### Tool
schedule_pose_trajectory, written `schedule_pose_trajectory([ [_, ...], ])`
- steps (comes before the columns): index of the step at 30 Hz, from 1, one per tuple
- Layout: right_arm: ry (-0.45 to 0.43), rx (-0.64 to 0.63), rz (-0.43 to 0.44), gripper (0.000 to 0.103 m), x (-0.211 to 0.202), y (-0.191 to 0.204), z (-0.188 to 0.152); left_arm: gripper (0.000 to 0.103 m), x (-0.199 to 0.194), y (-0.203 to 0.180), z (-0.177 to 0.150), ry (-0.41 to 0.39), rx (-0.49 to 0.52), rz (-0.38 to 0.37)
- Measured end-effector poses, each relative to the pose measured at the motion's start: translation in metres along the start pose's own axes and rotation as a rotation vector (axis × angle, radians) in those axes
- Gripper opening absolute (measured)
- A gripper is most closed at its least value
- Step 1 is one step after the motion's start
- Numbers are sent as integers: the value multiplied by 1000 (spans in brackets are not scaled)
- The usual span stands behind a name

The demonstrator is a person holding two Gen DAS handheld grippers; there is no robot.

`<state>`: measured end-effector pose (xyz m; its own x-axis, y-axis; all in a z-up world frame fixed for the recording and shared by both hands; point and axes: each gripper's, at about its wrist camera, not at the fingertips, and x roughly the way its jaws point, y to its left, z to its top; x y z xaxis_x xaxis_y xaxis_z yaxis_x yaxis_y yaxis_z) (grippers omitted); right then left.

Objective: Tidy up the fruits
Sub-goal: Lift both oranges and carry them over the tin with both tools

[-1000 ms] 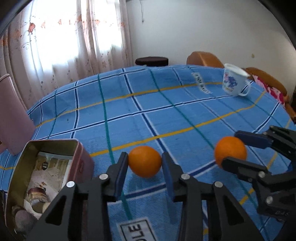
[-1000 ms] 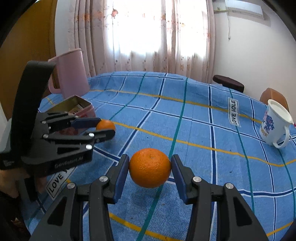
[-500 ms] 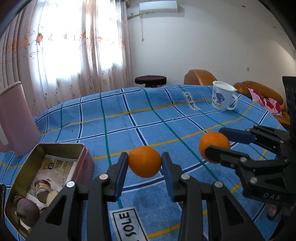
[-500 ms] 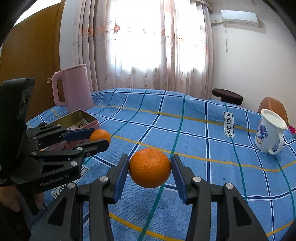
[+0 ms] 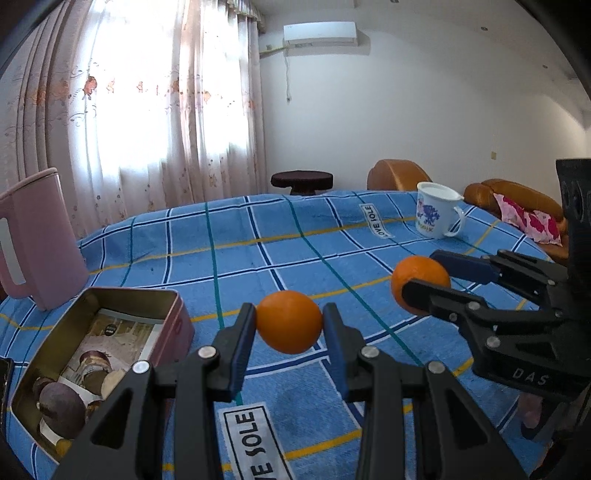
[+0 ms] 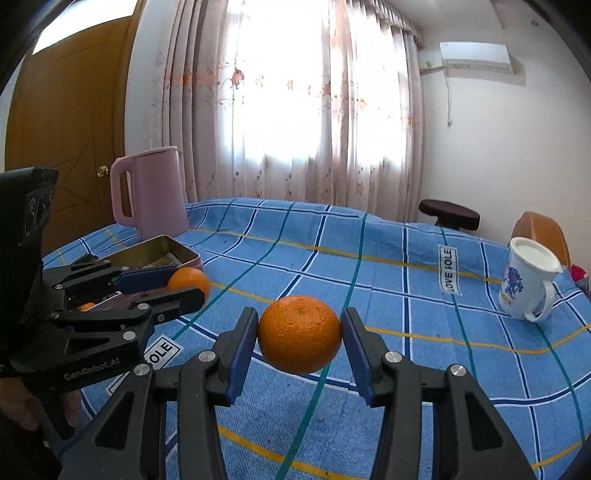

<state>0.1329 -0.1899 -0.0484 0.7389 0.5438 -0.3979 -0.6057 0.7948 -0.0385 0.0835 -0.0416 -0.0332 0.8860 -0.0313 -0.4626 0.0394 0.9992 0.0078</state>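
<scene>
1. Checked blue tablecloth [image 5: 229,236], crossed with teal, navy and yellow lines and printed with "LOVE SOLE" labels, is covering the table beneath both grippers.
2. Left gripper [image 5: 289,321] is clenching a smooth orange [image 5: 289,322] between its blue pads, holding it clear above the cloth.
3. Right gripper [image 6: 299,334] is gripping a dimpled orange [image 6: 299,334] the same way, lifted off the surface.
4. To the right of the left gripper, the right gripper [image 5: 424,275] is showing with its fruit [image 5: 421,275]; to the left of the right gripper, the left gripper [image 6: 184,282] is showing with its own [image 6: 189,280].
5. An open metal tin [image 5: 92,354] is sitting just left of the left gripper, holding round dark items and a printed card.
6. A pink jug [image 6: 149,192] is standing beyond the tin, farther left.
7. A white mug [image 6: 528,282] with a blue print is resting ahead and to the right of the right gripper.
8. Sheer floral curtains [image 6: 288,103] are glowing with daylight past the table, an air conditioner [image 5: 319,33] is hanging on the white wall, and a dark round stool [image 5: 301,181] is standing beyond the far edge.
</scene>
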Motion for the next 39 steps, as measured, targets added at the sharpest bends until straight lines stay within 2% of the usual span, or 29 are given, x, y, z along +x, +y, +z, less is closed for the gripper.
schedule_pose_trajectory([
  [21,-123,-21,-4,48,-28,10,-4,39,-32,-1,-6,-135,5,27],
  [30,-126,-51,6,48,-34,23,-6,39,-36,1,-8,-137,1,17],
  [39,-115,-14,30,48,-28,28,-3,39,-41,11,-9,-132,-19,17],
])
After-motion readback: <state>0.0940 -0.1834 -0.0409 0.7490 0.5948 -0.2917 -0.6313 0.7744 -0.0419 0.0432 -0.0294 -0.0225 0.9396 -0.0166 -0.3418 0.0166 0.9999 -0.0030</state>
